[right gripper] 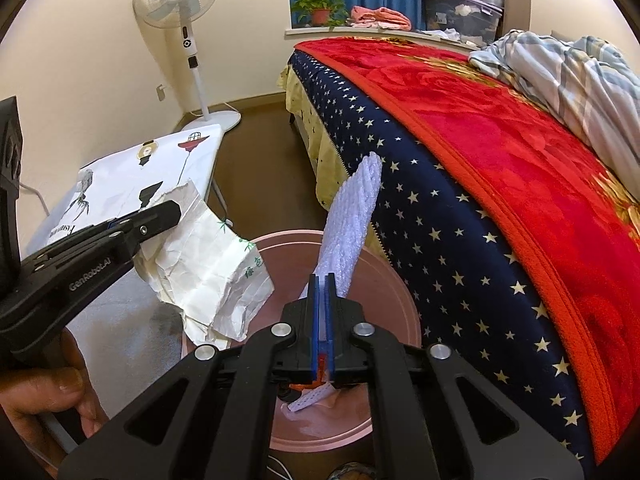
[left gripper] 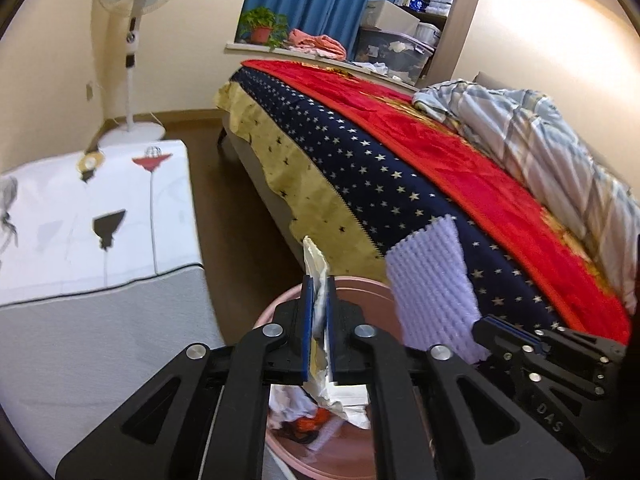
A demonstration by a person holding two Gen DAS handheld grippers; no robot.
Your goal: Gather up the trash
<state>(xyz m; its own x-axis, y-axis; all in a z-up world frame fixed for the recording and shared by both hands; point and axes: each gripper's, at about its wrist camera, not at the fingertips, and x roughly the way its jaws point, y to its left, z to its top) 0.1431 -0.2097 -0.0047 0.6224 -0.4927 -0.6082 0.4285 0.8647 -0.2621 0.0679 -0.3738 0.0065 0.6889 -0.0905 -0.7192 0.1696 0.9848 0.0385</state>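
**A:** Bedroom floor between a white-covered counter (left gripper: 92, 216) on the left and the bed (right gripper: 500, 184) on the right. What's at the left end?

**B:** At the counter's near corner, the left gripper (right gripper: 150, 218) has a crumpled white paper wrapper (right gripper: 208, 268) between its jaws. From its own camera the blue pads sit slightly apart with the paper running between them, so I'd call the grip loose at best; I can't tell if the pads really press on it. The wrapper hangs over the left rim of the pink trash bin (right gripper: 400, 300).

**A:** And the bin?

**B:** It stands on the floor between the counter and the bed's near edge. Some scraps already lie inside, white and orange, too blurred to name.

**A:** Further right?

**B:** The right gripper (right gripper: 325, 280) is clenched on a strip of white foam sheet (right gripper: 356, 208). The strip sticks up past the fingertips towards the starry bedspread, and its lower end pokes out beneath the jaws, above the bin's opening.

**A:** So which step is this?

**B:** The drop, I'd judge. Both pieces are over the bin, neither is in it yet.

**A:** What does the next move need?

**B:** Spread both sets of jaws fully. The wrapper sits near the rim, so nudging it toward the bin's middle first would be safer. The foam is light and tall; tipping it down before letting go should stop it toppling onto the bed's edge.
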